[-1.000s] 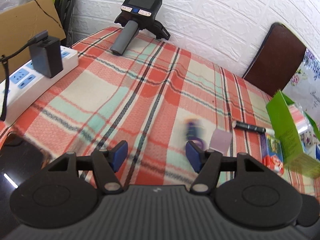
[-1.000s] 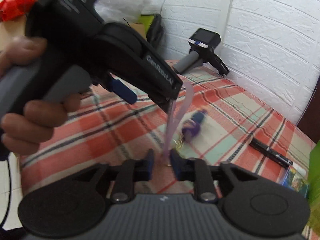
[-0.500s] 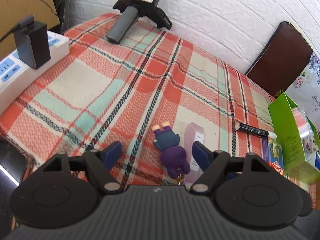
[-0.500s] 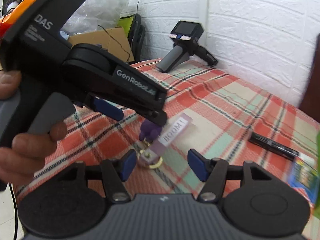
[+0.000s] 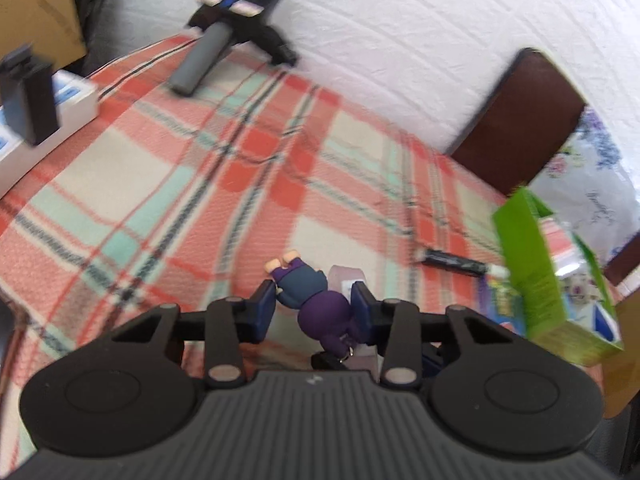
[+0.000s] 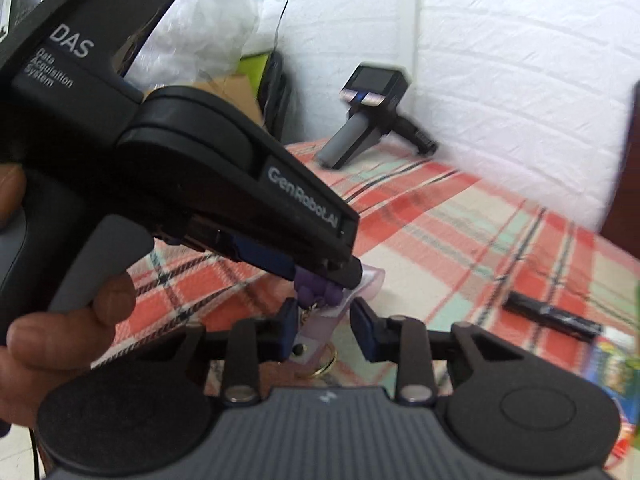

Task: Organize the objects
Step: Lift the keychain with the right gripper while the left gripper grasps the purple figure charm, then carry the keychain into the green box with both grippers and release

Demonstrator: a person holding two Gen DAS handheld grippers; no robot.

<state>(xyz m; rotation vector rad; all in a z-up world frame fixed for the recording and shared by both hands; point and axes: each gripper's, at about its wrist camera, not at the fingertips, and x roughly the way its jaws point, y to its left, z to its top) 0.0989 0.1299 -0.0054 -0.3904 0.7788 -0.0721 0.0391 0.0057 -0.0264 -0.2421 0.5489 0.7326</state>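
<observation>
So the left gripper (image 5: 314, 306) has its blue pads right up against both sides of a little purple figure keychain (image 5: 316, 300), pinching it just above the plaid tablecloth (image 5: 160, 184). The figure sits head toward the camera, feet pointing away, and a pale lilac tag (image 6: 332, 312) with a gold ring (image 6: 326, 364) trails off its near end. From the right wrist camera the left gripper (image 6: 320, 272) shows from the side, with the person's left hand (image 6: 60, 320) wrapped around the grip and trigger.

The right gripper (image 6: 326, 330) is partway open, fingers either side of that lilac tag. The tag sits nearer its left pad, but I can't tell if it actually touches, and it isn't clamped.

All of this is near the front edge of the tabletop, roughly mid-width. Off toward the right edge lies a black marker (image 5: 454, 262), and past it stands a green box (image 5: 540, 280), with some colourful packets just beside it. At the far edge by the white wall a spare handheld gripper (image 5: 236, 16) lies on its side. On the left edge there's a white power strip (image 5: 64, 104) with a black charger (image 5: 26, 96) plugged in. A brown chair back (image 5: 516, 120) shows beyond the far right corner.
</observation>
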